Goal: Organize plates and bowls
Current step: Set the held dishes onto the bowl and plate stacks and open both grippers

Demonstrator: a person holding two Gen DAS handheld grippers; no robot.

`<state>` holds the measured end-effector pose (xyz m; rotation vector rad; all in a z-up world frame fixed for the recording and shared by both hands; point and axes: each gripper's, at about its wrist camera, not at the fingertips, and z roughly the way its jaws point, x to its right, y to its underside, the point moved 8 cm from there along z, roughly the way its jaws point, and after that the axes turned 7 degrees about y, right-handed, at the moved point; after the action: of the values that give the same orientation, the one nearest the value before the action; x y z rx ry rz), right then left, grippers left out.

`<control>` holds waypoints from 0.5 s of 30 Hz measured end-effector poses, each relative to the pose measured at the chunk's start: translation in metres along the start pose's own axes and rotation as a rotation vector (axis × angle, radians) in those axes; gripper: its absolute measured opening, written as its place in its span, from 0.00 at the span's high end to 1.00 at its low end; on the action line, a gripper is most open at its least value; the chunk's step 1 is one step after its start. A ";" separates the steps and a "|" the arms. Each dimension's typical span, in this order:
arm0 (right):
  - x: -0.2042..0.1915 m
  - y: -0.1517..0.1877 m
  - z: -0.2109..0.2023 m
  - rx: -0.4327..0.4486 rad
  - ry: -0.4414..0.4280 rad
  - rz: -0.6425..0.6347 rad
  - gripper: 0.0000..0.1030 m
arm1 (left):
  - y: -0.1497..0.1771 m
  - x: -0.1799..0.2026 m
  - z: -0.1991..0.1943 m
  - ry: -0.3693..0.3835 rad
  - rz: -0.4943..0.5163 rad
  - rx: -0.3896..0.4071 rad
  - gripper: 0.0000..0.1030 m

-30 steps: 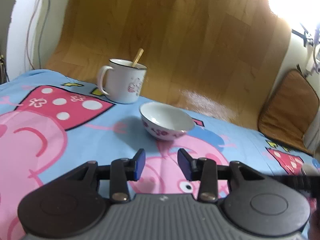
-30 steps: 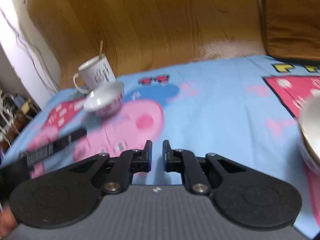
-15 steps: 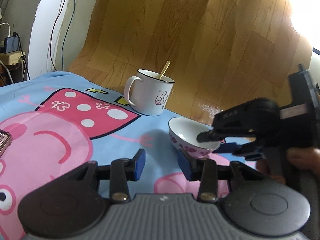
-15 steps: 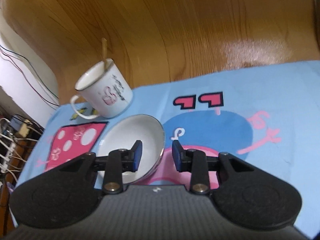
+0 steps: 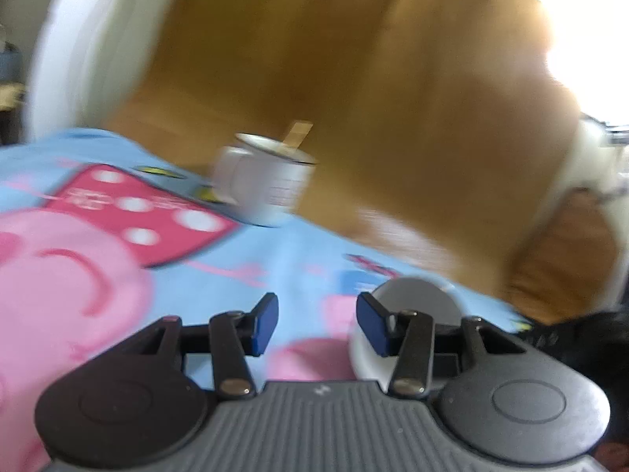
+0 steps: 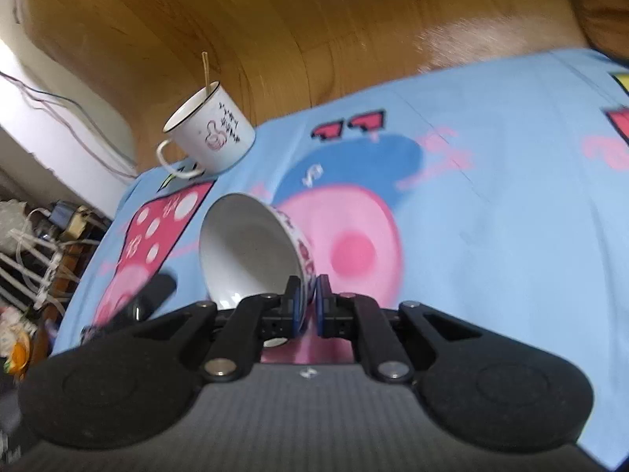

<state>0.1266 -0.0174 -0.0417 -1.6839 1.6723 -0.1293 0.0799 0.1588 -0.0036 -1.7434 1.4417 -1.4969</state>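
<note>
The left wrist view was smeared with motion blur, so the print on the mug could not be read. The bowl, at four o'clock from the mug, sat partly behind the left gripper. In the right wrist view, the bowl's lower rim was hidden by the right gripper. At nine o'clock, a dark blurred shape could not be identified.

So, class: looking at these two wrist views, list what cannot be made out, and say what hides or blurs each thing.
1. Left wrist view: the print on the mug is lost to motion blur.
2. Left wrist view: the bowl is half hidden behind the left gripper.
3. Right wrist view: the bowl's base is hidden behind the right gripper pinching its rim.
4. Both views: what the stick in the mug is; its lower end is inside.
</note>
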 end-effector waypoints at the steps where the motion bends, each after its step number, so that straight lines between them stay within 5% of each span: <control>1: 0.004 0.006 -0.008 -0.002 -0.007 0.003 0.90 | 0.004 0.010 0.000 0.073 0.008 -0.022 0.56; 4: 0.017 0.025 -0.031 -0.008 -0.017 0.009 0.90 | 0.019 0.045 0.003 0.194 0.099 -0.094 0.56; 8: 0.031 0.040 -0.052 0.023 -0.019 0.019 0.90 | 0.042 0.073 0.011 0.160 0.229 -0.174 0.58; 11: 0.040 0.047 -0.063 0.070 -0.007 0.024 0.90 | 0.056 0.083 0.020 0.163 0.244 -0.241 0.79; 15: 0.051 0.047 -0.079 0.165 0.037 0.015 0.91 | 0.064 0.097 0.023 0.214 0.191 -0.286 0.83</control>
<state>0.0517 -0.0908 -0.0324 -1.5541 1.6533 -0.2850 0.0614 0.0423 -0.0201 -1.5789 1.9561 -1.4672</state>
